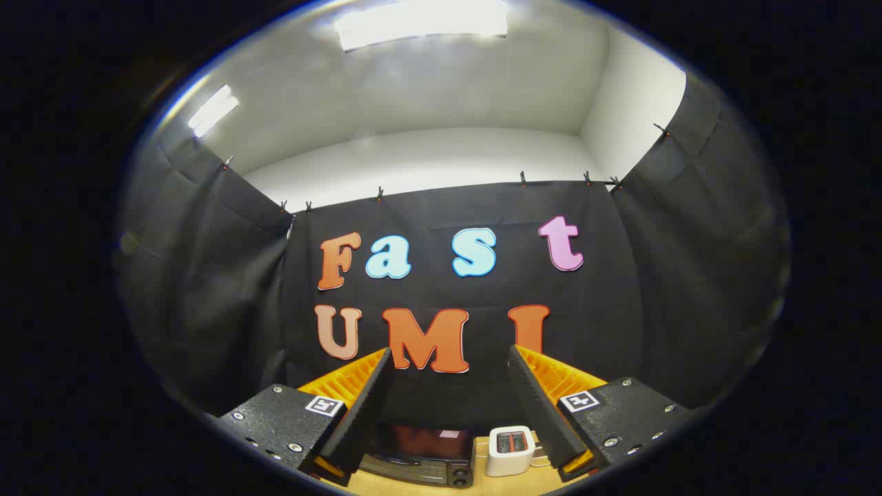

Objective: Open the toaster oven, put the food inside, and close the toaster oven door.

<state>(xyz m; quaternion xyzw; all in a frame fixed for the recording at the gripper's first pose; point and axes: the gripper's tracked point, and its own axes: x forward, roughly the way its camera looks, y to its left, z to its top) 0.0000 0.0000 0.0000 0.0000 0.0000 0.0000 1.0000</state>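
no readable text, square coded markers (324, 405) on hand-held gripper (451, 358)

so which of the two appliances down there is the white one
The small white pop-up toaster, standing beside the dark toaster oven; both sit on the wooden table beyond the open jaws.

White ceiling (441, 89), 2 bright lights (422, 24)
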